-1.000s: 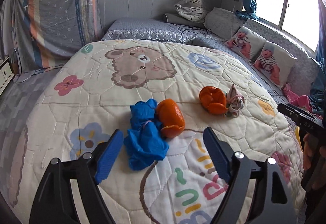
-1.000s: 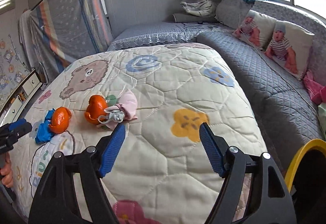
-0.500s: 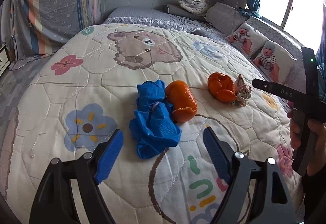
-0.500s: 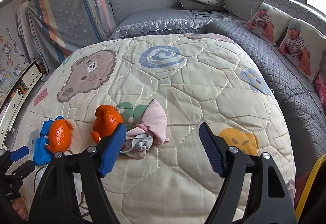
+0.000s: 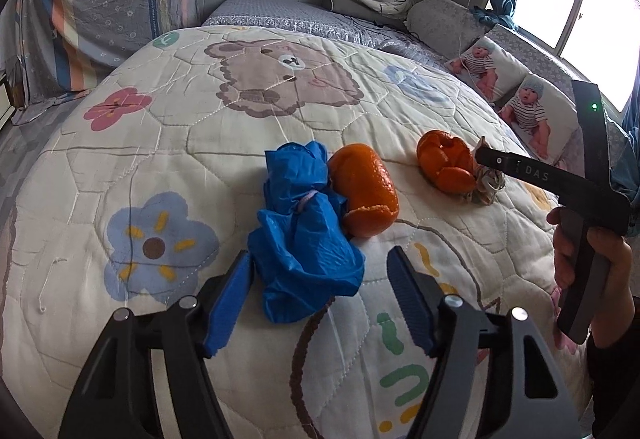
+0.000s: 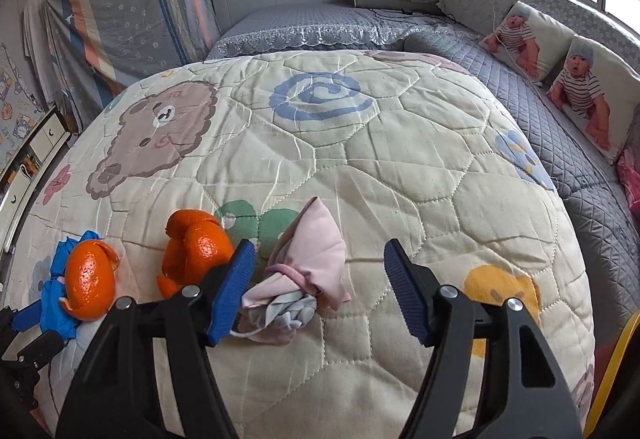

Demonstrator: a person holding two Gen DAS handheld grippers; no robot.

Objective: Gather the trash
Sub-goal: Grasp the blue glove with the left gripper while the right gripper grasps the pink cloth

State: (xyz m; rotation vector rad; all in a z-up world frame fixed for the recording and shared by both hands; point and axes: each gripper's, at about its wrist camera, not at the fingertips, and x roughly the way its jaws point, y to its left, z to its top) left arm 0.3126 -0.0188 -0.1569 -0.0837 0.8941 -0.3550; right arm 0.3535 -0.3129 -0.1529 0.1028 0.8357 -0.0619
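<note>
A crumpled blue plastic wad [image 5: 304,239] lies on the cartoon quilt [image 5: 160,159], touching an orange peel [image 5: 366,191]. My left gripper [image 5: 320,267] straddles the blue wad's near end; its jaws are closing and the pads stand just off it. Further right lie a second orange peel [image 5: 444,161] and a pink and grey wad [image 5: 486,183]. In the right wrist view the pink wad [image 6: 308,275] sits between the fingers of my right gripper [image 6: 318,259], whose jaws are closing without squeezing it. The second peel [image 6: 196,255] lies just outside its left finger.
A hand [image 5: 600,263] holds the right gripper's black body [image 5: 560,179] at the quilt's right edge. Baby-print pillows [image 6: 576,87] line a grey quilted bed [image 6: 540,127] on the right. A yellow rim [image 6: 616,359] shows at the lower right. A striped sheet [image 5: 100,11] hangs at the left.
Both grippers have come down closer to the quilt. The right one swung left from bare quilt to around the pink wad. Both pairs of jaws have narrowed.
</note>
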